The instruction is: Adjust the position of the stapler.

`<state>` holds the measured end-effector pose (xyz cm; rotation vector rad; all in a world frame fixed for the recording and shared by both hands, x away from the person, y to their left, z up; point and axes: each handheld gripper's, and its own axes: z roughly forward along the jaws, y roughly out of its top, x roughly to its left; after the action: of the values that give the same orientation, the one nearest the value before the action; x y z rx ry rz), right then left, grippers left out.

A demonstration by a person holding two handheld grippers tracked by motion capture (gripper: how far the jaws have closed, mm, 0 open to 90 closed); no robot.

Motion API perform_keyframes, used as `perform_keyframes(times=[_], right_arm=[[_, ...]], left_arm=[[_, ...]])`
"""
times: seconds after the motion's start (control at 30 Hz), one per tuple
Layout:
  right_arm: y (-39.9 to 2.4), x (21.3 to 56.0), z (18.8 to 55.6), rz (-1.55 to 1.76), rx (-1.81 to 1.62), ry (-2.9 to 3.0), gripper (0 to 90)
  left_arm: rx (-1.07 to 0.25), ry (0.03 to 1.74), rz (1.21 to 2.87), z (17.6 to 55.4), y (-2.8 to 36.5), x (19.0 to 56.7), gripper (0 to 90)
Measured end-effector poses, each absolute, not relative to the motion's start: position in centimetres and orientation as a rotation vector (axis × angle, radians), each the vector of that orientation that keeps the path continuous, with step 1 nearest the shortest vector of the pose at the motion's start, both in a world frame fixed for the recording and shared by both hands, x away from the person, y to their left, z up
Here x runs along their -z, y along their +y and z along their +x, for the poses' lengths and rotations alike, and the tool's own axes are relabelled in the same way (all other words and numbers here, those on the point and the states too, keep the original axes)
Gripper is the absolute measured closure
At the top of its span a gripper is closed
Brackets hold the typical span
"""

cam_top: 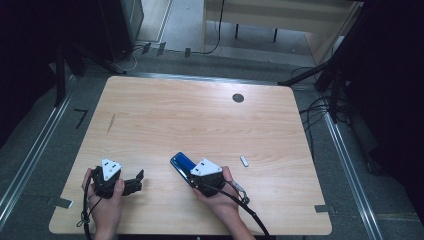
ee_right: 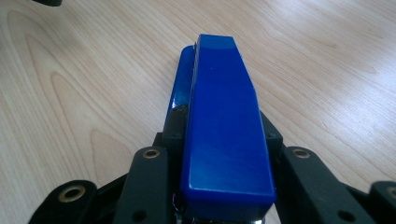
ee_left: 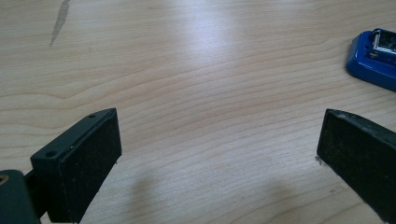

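Note:
A blue stapler [cam_top: 180,162] lies low over the wooden table [cam_top: 200,115] near its front middle, nose pointing away and to the left. My right gripper [cam_top: 188,173] is shut on its rear half; in the right gripper view the black jaws clamp both sides of the blue stapler [ee_right: 224,121]. My left gripper [cam_top: 137,182] rests at the front left, pointing right, jaws open wide with bare wood between them [ee_left: 219,140]. The stapler's nose [ee_left: 373,58] shows at the far right of the left gripper view.
A small white piece [cam_top: 244,161] lies on the table just right of my right hand. A dark round spot [cam_top: 238,98] marks the far side of the tabletop. A grey streak [cam_top: 111,123] marks the wood at the left. Cables run on the floor beyond.

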<state>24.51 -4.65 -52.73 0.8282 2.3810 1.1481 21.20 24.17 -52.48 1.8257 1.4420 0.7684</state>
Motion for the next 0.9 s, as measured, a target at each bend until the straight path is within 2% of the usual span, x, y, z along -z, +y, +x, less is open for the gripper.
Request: perform_keyframes(times=[0.9], right_arm=[[-8.7,52.8,23.4,0.649,-1.178,2.452,66.7]], left_arm=[[-0.690,1.290,1.902,20.3,19.8,52.7,0.1]])
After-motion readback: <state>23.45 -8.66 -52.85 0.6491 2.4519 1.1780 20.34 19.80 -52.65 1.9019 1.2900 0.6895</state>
